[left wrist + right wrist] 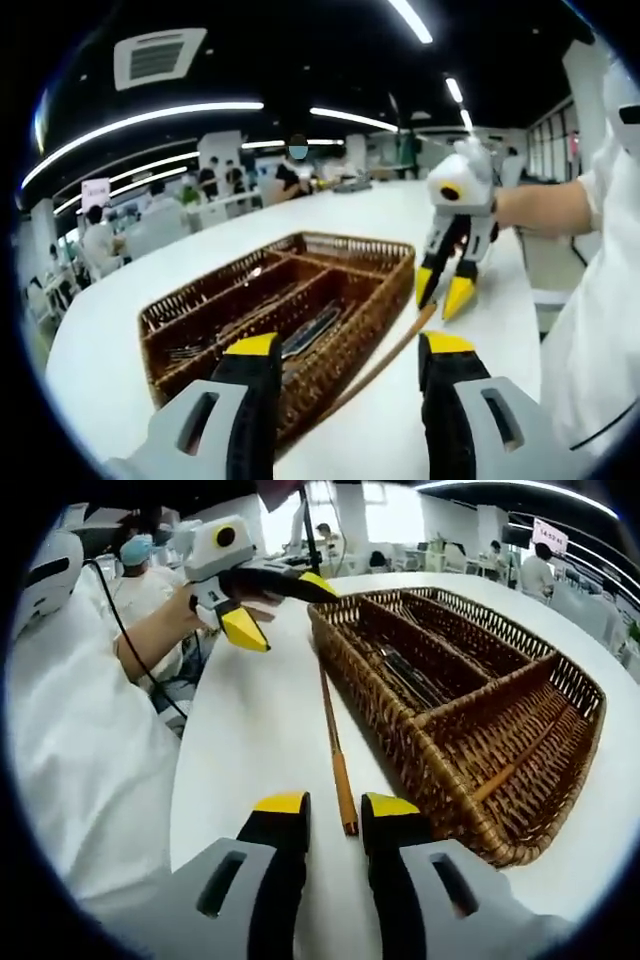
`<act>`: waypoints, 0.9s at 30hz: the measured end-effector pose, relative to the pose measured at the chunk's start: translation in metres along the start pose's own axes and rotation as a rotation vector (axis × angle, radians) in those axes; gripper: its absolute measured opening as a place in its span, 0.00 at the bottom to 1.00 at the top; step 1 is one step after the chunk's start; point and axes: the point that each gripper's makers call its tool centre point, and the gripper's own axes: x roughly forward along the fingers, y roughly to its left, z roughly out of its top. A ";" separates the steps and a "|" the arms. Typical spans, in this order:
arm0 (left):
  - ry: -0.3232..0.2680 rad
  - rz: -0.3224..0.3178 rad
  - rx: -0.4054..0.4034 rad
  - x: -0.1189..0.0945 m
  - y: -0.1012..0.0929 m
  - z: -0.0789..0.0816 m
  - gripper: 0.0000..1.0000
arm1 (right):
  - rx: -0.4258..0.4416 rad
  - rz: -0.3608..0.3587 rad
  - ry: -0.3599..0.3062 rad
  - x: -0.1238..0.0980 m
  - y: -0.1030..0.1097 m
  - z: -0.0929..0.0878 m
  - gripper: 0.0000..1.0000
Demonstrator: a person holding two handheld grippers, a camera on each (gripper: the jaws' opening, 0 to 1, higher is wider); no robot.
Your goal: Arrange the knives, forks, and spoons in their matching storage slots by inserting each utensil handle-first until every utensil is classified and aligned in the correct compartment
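1. In the left gripper view, the left gripper (348, 345) hovered over the near corner of the brown woven wicker tray (390, 285) on the round white table (120, 340), its jaws apart and holding nothing.
2. Dark metal cutlery (310, 332) already lay in the tray's near slots. A long, thin wooden-handled utensil (385, 362) lay on the table just beside the tray's right wall.
3. The right gripper (447, 292) hung beyond that utensil, near the tray's far right corner, its jaws parted and empty.
4. In the right gripper view, the right gripper (335, 805) stood with jaws open astride the near end of the wooden-handled utensil (338, 755), not yet closed on it, just left of the wicker tray (400, 715).
5. The left gripper (262, 602) hung near the tray's far left corner.
6. We judged the utensil light, stiff and smooth, so likely to pivot; a hold on the wooden handle near its middle seemed safest. We could not tell its type.
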 end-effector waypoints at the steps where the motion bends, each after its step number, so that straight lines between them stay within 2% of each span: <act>1: 0.001 0.001 0.000 0.000 0.000 0.000 0.55 | -0.004 0.005 0.005 0.001 0.001 0.001 0.21; 7: 0.001 0.005 -0.001 -0.001 0.001 0.000 0.55 | -0.031 0.020 0.043 0.008 0.001 0.006 0.19; 27: 0.007 0.008 -0.001 -0.002 0.001 -0.002 0.55 | -0.078 0.043 0.191 0.014 -0.005 0.003 0.11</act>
